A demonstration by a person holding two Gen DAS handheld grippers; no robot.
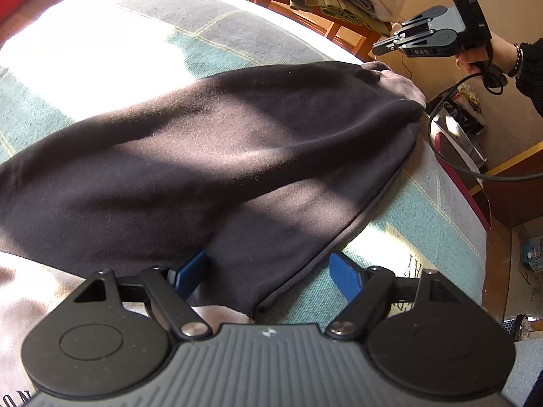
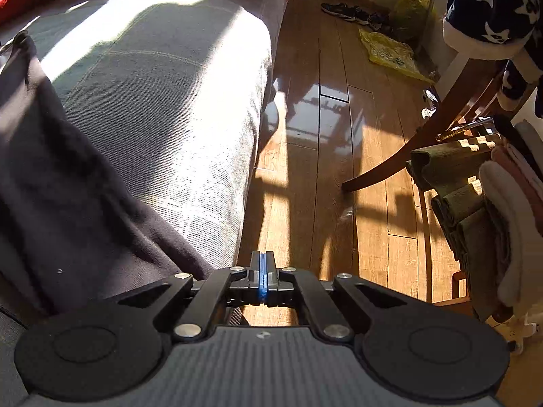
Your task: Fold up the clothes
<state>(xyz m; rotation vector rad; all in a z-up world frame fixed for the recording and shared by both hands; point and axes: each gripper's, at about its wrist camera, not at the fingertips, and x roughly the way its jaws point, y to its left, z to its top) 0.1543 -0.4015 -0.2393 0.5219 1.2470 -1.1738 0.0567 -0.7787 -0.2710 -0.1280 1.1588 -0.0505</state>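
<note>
Dark garment (image 1: pixel 217 156) lies across frame centre on the bed (image 1: pixel 142 54); soft, limp, light, probably fleecy. Left claw (image 1: pixel 268 274) wide, straddling its near hem corner, the best hold. Right claw (image 2: pixel 262 279) shut, empty, off the bed edge.

- "DAS" in pale letters on the black body of the right tool (image 1: pixel 390 44), upper right of the left wrist view, on the flat plate just behind its closed fingers.
- "ON" in dark capital letters, cut off by the frame edge, on a pale pinkish-white fabric (image 1: pixel 30 305) at the lower left of the left wrist view; the rest of the word is hidden.
- Dark letters, apparently "HY" or similar and upside-down, on the teal and grey checked bed cover (image 1: pixel 424 217) at the lower right of the left wrist view; too partial to read surely.
- A small pale emblem, no letters, on the grey ribbed housing of each tool, bottom centre of both views.
</note>
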